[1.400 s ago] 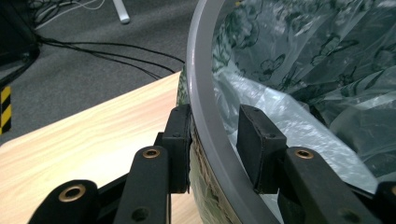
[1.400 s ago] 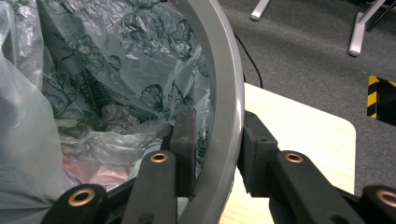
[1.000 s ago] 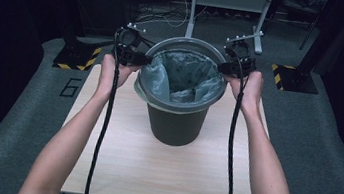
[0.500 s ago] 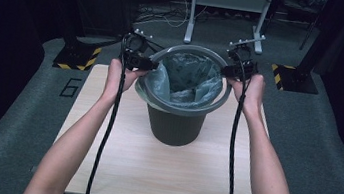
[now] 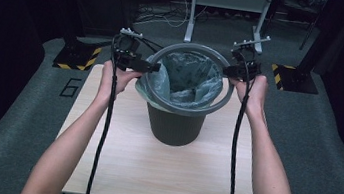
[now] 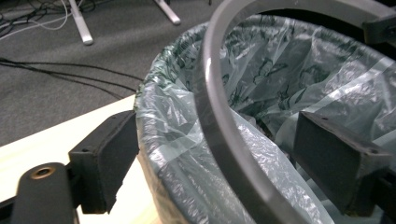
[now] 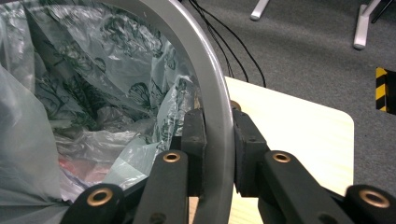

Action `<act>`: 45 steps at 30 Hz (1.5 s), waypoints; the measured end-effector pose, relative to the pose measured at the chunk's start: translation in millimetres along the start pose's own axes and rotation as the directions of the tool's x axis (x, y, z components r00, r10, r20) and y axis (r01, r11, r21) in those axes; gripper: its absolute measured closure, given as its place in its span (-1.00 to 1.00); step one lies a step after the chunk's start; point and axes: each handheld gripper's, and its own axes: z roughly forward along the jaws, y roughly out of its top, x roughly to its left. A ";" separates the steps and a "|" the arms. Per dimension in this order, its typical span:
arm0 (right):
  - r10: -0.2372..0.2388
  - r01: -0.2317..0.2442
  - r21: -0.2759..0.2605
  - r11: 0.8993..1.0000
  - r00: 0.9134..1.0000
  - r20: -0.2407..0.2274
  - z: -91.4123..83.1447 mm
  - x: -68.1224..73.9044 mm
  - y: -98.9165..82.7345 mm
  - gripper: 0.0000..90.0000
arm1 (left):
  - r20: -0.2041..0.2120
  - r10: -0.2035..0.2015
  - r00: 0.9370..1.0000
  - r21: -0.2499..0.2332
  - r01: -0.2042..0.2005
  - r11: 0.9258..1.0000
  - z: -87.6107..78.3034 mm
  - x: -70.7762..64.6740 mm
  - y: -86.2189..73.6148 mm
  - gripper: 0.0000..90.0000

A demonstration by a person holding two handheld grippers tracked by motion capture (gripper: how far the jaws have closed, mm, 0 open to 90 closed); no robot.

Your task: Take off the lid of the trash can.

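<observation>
Grey ring (image 5: 184, 110) tilts, raised toward right tool (image 5: 230, 71).

Bin (image 5: 175, 125): inside hidden under crumpled bag (image 5: 187, 81); something reddish low in the bag in the right gripper view, too blurred to identify. Ring (image 6: 219, 126) cut off at top and bottom edges in the left gripper view. Table (image 5: 149, 175): near edge cut by frame bottom. Floor marking (image 5: 71, 87) partly behind table.

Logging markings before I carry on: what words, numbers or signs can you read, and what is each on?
"6": dark outline figure on the grey floor mat left of the table.
The liner bag carries a dark printed pattern; no letters are readable.
Nothing else is legible.
</observation>
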 end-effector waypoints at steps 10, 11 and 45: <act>0.022 -0.022 -0.015 1.000 1.000 -0.011 -12.9 -11.9 -2.6 0.74 | 0.037 -0.010 0.999 -0.043 0.012 0.999 -14.1 7.2 -18.0 -0.94; 0.026 -0.026 -0.017 1.000 1.000 -0.012 -13.8 -12.6 -3.3 0.74 | 0.033 -0.005 0.999 -0.051 0.007 0.999 -15.9 6.9 -19.6 -0.97; 0.108 -0.115 -0.074 0.991 0.990 -0.093 -41.8 -51.2 -22.5 0.75 | -0.029 0.042 0.999 -0.021 -0.043 0.999 -4.2 17.9 -178.6 -1.00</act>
